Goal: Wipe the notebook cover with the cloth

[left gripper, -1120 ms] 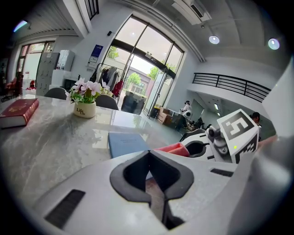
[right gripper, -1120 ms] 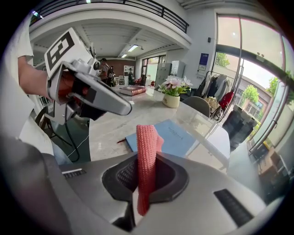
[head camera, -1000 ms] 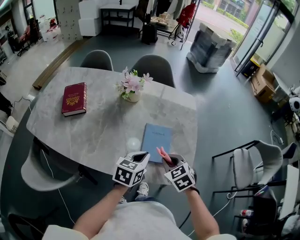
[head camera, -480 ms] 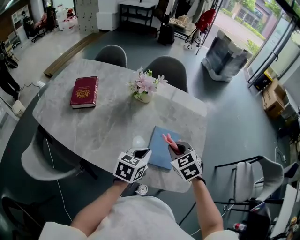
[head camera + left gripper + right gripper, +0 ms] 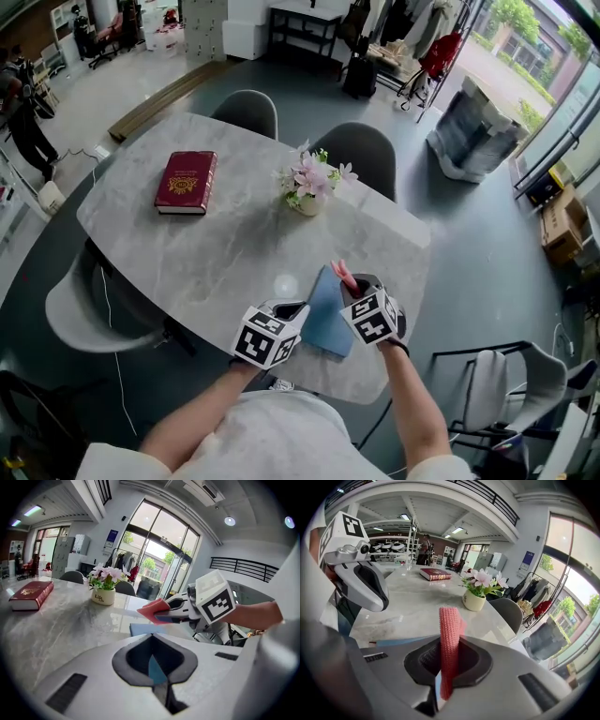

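Cloth and notebook both held, lower centre.
Right gripper (image 5: pixel 351 285) pinches the pink cloth (image 5: pixel 340 273); left gripper (image 5: pixel 300 311) clamps the blue notebook (image 5: pixel 328 319) edge.

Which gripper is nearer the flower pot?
Right. The right gripper, holding the cloth, is at the notebook's far end, short of the flower pot; the left gripper is back at the table's near edge, gripping the notebook.

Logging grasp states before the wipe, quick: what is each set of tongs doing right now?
Left tongs: closed on the edge of the blue notebook.
Right tongs: closed on the pink cloth.
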Available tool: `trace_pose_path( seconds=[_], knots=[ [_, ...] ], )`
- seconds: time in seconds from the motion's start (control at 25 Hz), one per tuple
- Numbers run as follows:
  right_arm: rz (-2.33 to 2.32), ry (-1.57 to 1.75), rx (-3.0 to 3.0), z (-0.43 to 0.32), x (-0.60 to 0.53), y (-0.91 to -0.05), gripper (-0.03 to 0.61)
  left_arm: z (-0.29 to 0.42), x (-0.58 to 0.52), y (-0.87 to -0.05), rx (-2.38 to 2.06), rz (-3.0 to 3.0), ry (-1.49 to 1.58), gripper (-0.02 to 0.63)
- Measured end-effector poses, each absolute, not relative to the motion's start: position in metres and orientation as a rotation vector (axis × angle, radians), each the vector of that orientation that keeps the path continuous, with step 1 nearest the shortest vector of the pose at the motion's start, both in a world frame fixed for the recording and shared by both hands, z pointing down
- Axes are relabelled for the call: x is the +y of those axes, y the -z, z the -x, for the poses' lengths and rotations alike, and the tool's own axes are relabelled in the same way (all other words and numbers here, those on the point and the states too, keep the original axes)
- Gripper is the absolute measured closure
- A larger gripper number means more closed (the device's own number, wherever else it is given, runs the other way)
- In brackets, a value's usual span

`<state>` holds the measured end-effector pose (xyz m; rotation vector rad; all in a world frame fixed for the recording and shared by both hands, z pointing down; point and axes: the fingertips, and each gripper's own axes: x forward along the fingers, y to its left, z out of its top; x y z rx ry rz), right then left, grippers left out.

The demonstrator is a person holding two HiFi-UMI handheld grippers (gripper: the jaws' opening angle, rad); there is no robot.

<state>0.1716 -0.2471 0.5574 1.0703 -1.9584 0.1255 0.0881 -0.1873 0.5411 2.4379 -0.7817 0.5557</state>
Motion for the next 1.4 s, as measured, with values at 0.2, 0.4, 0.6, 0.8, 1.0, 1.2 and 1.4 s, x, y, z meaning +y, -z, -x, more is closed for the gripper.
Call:
trace_pose_path(
  seconds=[0.2, 0.4, 0.6, 0.8, 1.0, 1.2, 1.4],
  knots=[
    [-1.002, -0.120, -1.930, -0.170, -0.264, -0.584, 0.563, -0.083, -0.196, -0.545, -0.810, -2.408, -0.548, 0.606],
    [-0.942, -0.129, -1.909, -0.169, -0.275, -0.607, 0.563, -0.078, -0.202, -0.552, -0.832, -2.376, -0.560, 0.606],
    [-0.909, -0.155, -1.896, -0.169, -0.275, -0.622, 0.563, -0.076, -0.202, -0.556, -0.838, -2.359, -0.571, 0.606],
    [-0.902, -0.179, -1.903, -0.167, -0.272, -0.627, 0.563, -0.074, -0.203, -0.559, -0.838, -2.354, -0.590, 0.606],
    [-0.920, -0.193, -1.917, -0.162, -0.267, -0.623, 0.563, -0.074, -0.199, -0.558, -0.827, -2.356, -0.597, 0.606],
    [-0.926, -0.204, -1.916, -0.156, -0.259, -0.623, 0.563, -0.072, -0.196, -0.557, -0.813, -2.363, -0.602, 0.606],
    [-0.933, -0.212, -1.917, -0.150, -0.249, -0.622, 0.563, -0.071, -0.190, -0.555, -0.797, -2.372, -0.602, 0.606]
  ],
)
